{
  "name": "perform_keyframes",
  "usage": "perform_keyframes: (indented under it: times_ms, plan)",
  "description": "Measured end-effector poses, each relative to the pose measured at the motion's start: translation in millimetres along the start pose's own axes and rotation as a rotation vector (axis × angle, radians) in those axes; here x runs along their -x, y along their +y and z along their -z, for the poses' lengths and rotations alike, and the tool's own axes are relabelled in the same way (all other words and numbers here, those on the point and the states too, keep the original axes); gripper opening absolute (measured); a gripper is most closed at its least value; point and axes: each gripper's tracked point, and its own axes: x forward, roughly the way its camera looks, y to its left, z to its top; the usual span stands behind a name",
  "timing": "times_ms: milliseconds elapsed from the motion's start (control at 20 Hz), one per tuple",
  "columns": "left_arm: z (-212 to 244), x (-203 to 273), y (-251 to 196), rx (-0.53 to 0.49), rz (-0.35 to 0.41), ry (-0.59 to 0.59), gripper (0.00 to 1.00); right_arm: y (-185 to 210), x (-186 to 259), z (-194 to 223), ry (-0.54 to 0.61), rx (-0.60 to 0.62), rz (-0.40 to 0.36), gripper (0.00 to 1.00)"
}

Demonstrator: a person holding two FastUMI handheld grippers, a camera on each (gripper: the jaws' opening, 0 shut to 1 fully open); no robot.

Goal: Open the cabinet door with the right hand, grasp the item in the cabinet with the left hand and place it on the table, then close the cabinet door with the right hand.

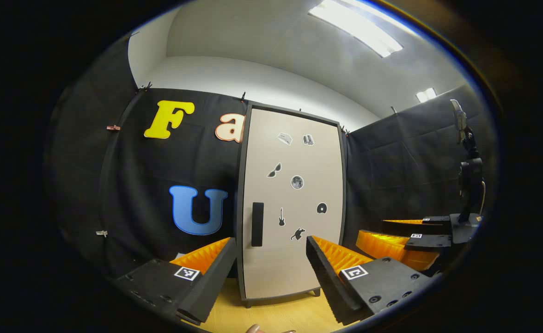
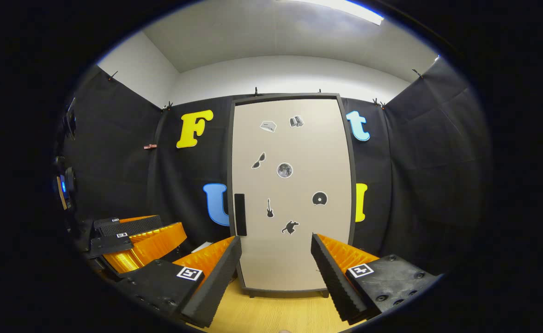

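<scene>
The cabinet (image 2: 289, 194) stands upright on the wooden table (image 2: 271, 314) against the black booth wall, its pale cabinet door (image 1: 292, 203) closed flush within the dark frame. A dark vertical handle (image 2: 240, 214) sits on the door's left edge, below mid-height; small stickers (image 2: 284, 169) are scattered over the door face to the right of the handle. In the left gripper view, my left tool (image 1: 267, 263) hangs in front of the cabinet, fingers spread wide apart and gripping nothing, with the lower door between them. In the right gripper view, my right tool (image 2: 276, 259) likewise faces the cabinet squarely, fingers apart and empty, short of the handle and not touching the door. My right tool also shows to the right of the cabinet in the left gripper view (image 1: 405, 240), and my left tool to the left of the cabinet in the right gripper view (image 2: 137, 240). The item inside the cabinet is hidden behind the closed door.
</scene>
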Motion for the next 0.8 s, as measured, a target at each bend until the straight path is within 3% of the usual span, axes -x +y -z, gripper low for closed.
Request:
perform_keyframes:
  times_ms: [650, 800]
  plan:
    - [-4.9, 6.1, 6.4, -0.026, 0.011, -0.032, 0.95, 9.2, -9.0, 4.9, 0.018, -0.007, -0.008, 0.98]
    - [-10.1, 12.3, 19.2, -0.035, -0.018, -0.054, 0.95, 14.1, -13.8, 4.6, 0.015, 0.0, -0.007, 0.98]
